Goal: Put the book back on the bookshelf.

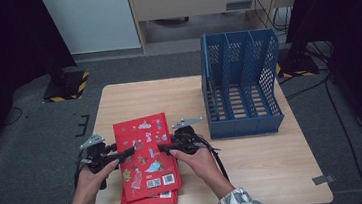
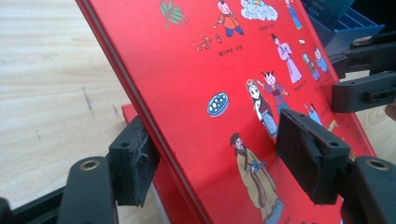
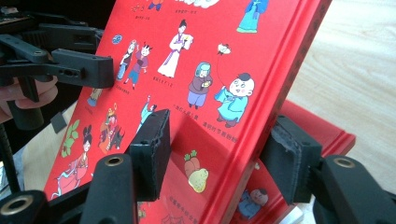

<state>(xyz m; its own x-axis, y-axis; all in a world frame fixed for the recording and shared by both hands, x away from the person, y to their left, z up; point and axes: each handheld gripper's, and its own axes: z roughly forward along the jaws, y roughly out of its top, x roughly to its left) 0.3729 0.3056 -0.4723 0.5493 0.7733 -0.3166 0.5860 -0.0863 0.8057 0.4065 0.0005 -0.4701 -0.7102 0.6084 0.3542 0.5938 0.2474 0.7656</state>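
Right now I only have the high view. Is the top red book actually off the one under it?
Observer: Yes. In the right gripper view the top book is tilted up, and the lower book lies flat on the table.
Operator: Left grip solid?
Observer: The left tongs have one pad on the pictured cover and one on the back.
Operator: Right side?
Observer: The right tongs clamp the opposite edge the same way.
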